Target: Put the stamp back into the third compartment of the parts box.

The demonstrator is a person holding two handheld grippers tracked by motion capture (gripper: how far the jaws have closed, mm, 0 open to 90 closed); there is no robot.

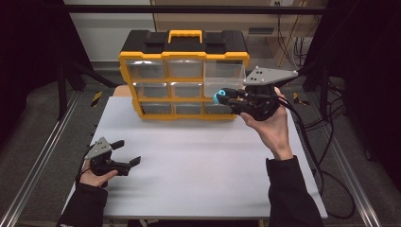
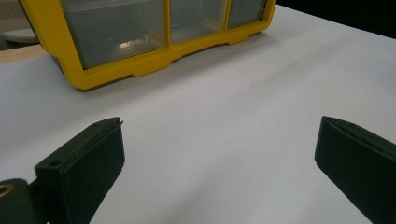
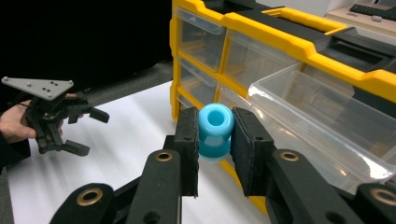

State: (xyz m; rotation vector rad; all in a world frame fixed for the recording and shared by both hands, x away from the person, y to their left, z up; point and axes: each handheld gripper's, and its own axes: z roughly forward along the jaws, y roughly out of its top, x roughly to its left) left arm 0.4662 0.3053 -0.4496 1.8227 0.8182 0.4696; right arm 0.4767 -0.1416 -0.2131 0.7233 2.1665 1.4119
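**Blue spool held at open drawer, drop pending**

Nearest to us, the left gripper [image 1: 124,152] sits low at the near-left of the white desk [image 1: 198,165], jaws wide apart, nothing between them. In the left gripper view we see bare desk between the two black pads and the organizer's bottom row beyond. We'd leave this hand parked; it is well apart from the work.

Farther up on the right, the right gripper [image 3: 215,142] is raised off the desk, jaws clamped on a blue spool [image 3: 215,128]. The spool sits between the pads with its bore facing the camera, pinched across its sides. In the high view it shows as a blue dot [image 1: 219,97] at the jaw tips, right at the front of the organizer.

Behind it stands the yellow-and-black organizer [image 1: 184,56] with clear drawers. One drawer on the right [image 3: 327,121] is pulled out and looks empty.

Our read: the step is getting the spool into that open drawer. To do it well we lift the spool over the drawer's front lip, carry it inward until it is above the drawer floor, lower, then part the jaws. Releasing too early risks the spool hitting the lip and rolling onto the desk. We keep the jaws off the clear wall so the drawer isn't shoved.
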